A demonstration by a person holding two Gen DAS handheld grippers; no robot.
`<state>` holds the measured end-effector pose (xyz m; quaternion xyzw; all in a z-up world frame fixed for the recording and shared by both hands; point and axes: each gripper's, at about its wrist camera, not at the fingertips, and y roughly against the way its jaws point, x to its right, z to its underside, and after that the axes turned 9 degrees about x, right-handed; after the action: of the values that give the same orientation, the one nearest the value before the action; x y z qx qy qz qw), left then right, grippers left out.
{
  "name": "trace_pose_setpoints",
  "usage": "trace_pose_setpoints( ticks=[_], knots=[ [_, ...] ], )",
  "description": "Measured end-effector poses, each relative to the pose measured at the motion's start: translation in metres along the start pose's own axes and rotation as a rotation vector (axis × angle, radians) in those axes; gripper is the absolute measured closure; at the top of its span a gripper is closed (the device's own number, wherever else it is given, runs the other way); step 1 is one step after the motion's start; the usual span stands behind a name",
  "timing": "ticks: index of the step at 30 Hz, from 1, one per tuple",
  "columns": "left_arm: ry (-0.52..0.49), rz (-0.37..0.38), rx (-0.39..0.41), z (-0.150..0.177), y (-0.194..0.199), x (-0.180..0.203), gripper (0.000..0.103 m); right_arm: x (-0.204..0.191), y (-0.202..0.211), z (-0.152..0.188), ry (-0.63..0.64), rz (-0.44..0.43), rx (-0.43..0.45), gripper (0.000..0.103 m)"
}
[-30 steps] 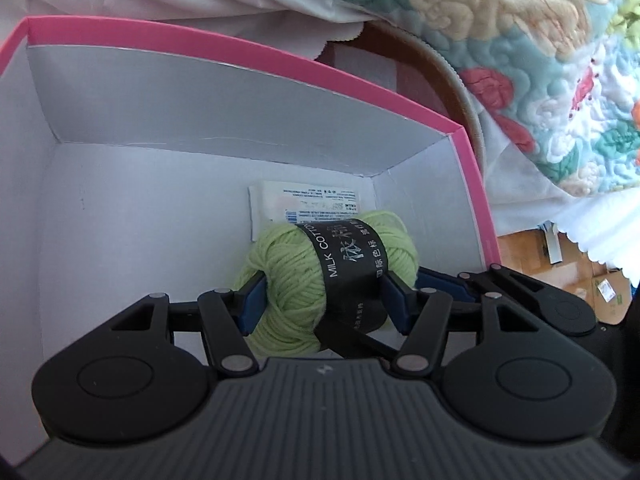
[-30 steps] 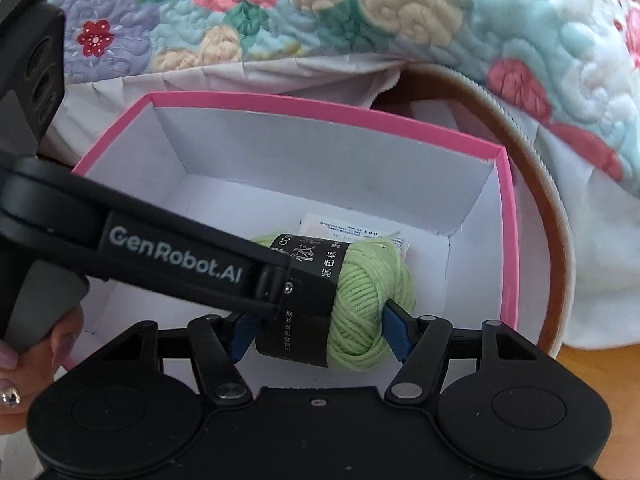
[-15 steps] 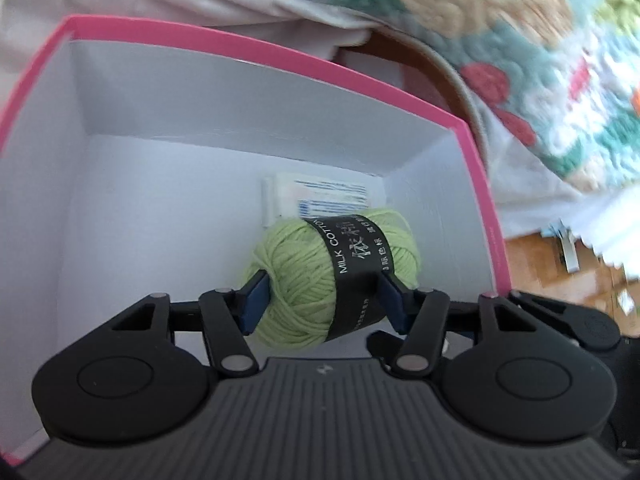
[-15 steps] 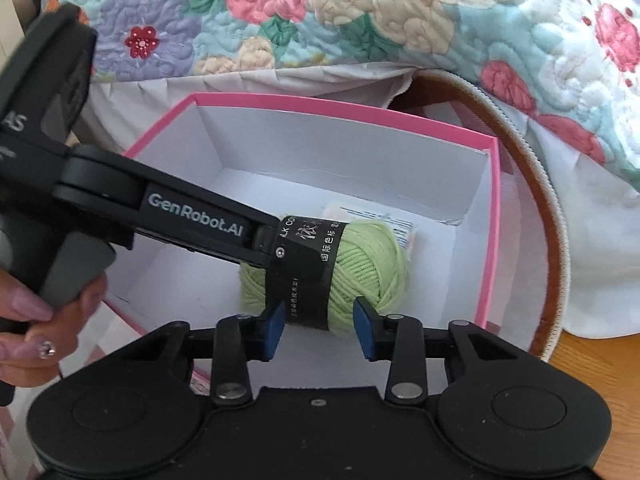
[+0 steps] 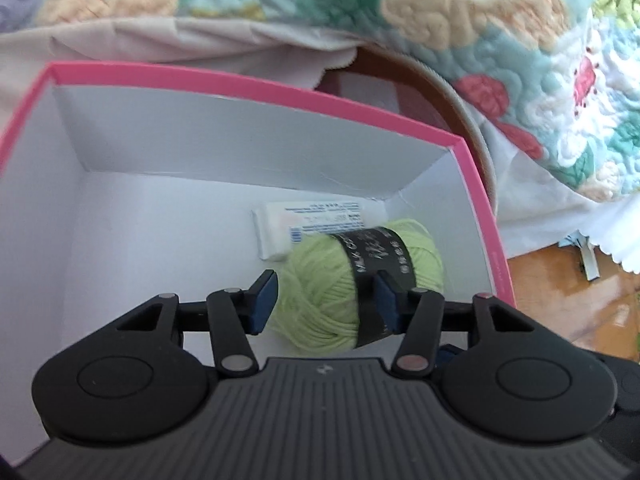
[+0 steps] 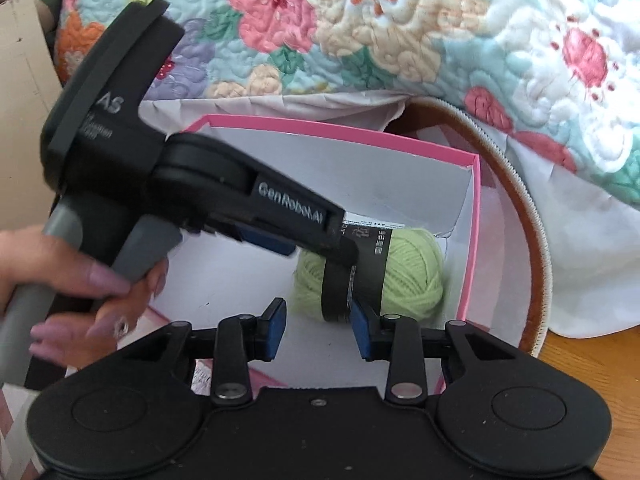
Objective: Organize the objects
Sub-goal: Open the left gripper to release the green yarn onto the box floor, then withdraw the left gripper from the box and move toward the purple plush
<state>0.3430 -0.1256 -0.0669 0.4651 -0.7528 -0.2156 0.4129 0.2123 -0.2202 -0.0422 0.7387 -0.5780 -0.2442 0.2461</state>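
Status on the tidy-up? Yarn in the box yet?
Done: the yarn lies in the box, beside a white packet. In hand: nothing. The left gripper sits at the yarn with its pads apparently not pressing, and the right gripper has nothing between its fingers. Both sets of jaws have just been closing. Left: pull both grippers clear. No other loose items show here.

Both tongs are matte black plastic with blue pads [image 5: 264, 300], silver pivot screws and ribbed housing. The left tongs [image 6: 280, 220] read "GenRobot.AI" in white above a grey handle. The hand [image 6: 72, 280] wears a ring.
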Motion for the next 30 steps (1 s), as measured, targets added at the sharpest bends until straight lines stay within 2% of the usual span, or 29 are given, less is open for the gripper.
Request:
trace_pose_setpoints(
  ticks=[5,11,14,18,20,23,27,30],
  knots=[
    [-0.021,-0.023,0.002,0.0,0.027,-0.003,0.048,-0.003,0.014,0.001,-0.027,-0.002,0.019,0.063],
    [-0.109,-0.11,-0.068,0.002,0.056,-0.002,0.043,-0.004,0.04,-0.004,-0.095,-0.039,0.026,0.062],
    [-0.15,-0.125,-0.072,0.011,0.083,-0.013,0.041,-0.009,0.053,-0.009,-0.073,-0.022,0.042,0.062],
    [-0.158,-0.124,-0.098,0.013,0.097,-0.025,0.041,-0.021,0.071,-0.017,-0.035,-0.027,0.033,0.061],
    [-0.148,-0.144,-0.102,0.014,0.112,-0.03,0.041,-0.027,0.079,-0.021,-0.022,-0.021,0.022,0.057],
    [-0.174,-0.214,-0.071,0.016,0.136,-0.03,0.04,-0.035,0.087,-0.026,-0.042,-0.031,-0.031,0.055],
    [-0.172,-0.235,-0.072,0.021,0.164,-0.03,0.038,-0.048,0.101,-0.028,-0.047,-0.069,-0.039,0.044],
    [-0.206,-0.238,-0.052,0.026,0.184,-0.023,0.033,-0.062,0.115,-0.029,-0.001,-0.085,-0.023,0.041]
  ],
)
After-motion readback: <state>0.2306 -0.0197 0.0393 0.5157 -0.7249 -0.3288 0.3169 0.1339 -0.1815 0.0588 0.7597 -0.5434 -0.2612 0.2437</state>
